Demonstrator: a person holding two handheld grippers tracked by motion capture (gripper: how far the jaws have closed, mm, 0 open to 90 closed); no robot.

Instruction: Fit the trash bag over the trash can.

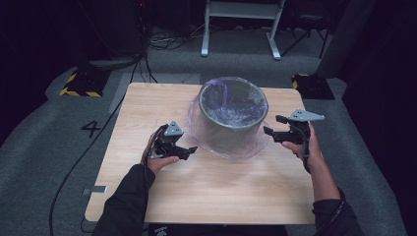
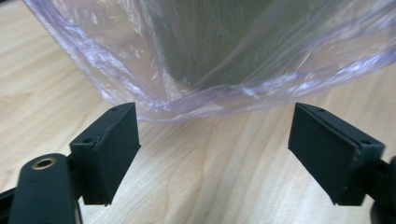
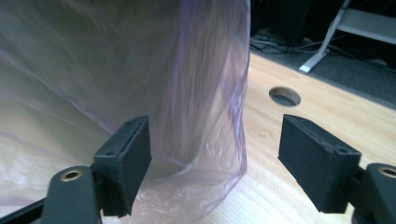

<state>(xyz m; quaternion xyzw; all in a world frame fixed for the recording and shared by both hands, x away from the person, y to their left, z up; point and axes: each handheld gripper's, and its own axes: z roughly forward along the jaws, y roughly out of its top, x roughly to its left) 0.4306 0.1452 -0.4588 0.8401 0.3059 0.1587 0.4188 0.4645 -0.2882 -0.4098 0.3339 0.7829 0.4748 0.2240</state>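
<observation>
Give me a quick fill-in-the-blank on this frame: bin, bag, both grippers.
1. The grey bin stands on a table made of ____.
2. The clear plastic bag lines the bin and hangs down ____ its wall.
3. The jaws of the left gripper and right gripper are both ____.
4. In the right gripper view, the tabletop has a round ____ behind the bag.

Missing words: wood; outside; open; hole

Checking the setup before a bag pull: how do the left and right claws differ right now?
The left claw sits at the front-left of the clear purple plastic bag around the grey round bin, low over the wooden table; the right claw sits at its right, higher. Both are open, gripping nothing.
</observation>
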